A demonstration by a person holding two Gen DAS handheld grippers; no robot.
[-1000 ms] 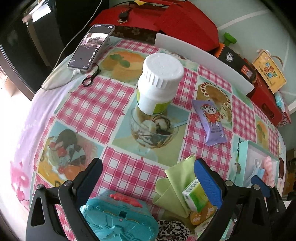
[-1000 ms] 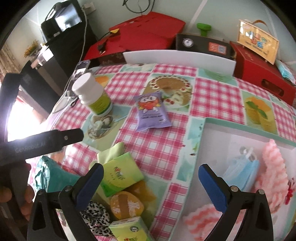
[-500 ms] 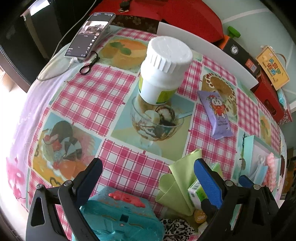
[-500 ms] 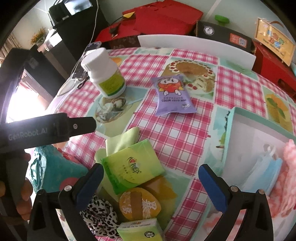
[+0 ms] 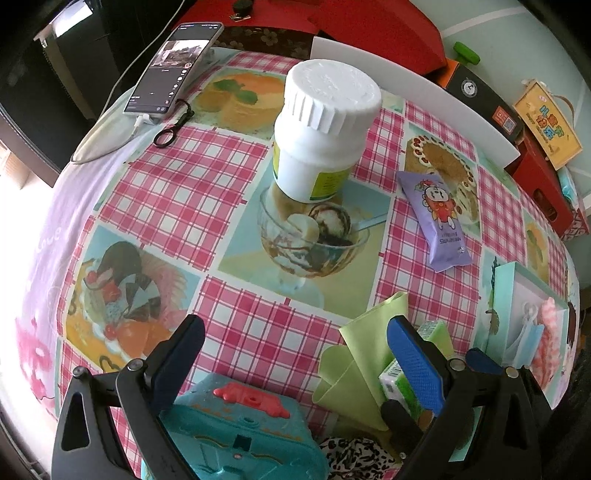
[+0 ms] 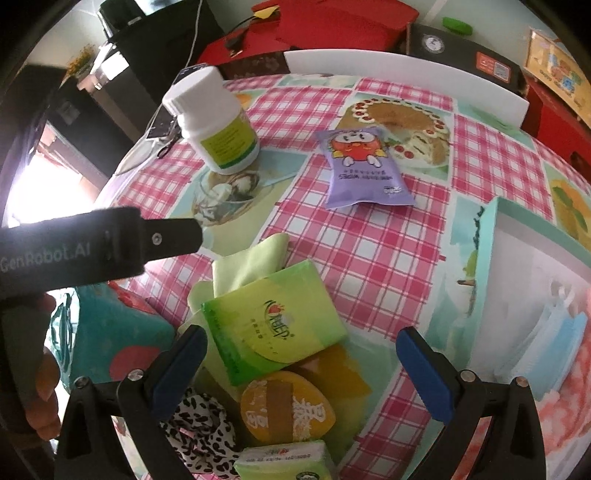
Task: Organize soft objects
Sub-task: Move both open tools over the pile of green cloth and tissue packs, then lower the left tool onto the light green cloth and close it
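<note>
A green tissue pack (image 6: 273,321) lies on a light green cloth (image 6: 255,258), with an orange packet (image 6: 284,406), a leopard-print scrunchie (image 6: 203,421) and a second tissue pack (image 6: 284,461) nearby. My right gripper (image 6: 301,369) is open just above this pile. A teal-rimmed box (image 6: 487,258) at right holds a blue face mask (image 6: 561,325) and pink fluffy cloth (image 6: 569,402). My left gripper (image 5: 295,358) is open and empty above a teal toy case (image 5: 236,432), left of the green cloth (image 5: 362,354).
A white pill bottle (image 5: 321,129) and a purple wipes packet (image 5: 439,218) stand on the checked tablecloth. A phone (image 5: 173,66) with cable lies at the far left edge. Red boxes (image 6: 332,26) and a white board (image 6: 406,74) line the back.
Both grippers have moved forward and lower over the table. The green tissue pack and pile now sit closer between my right gripper's jaws. Nothing has been grasped.
</note>
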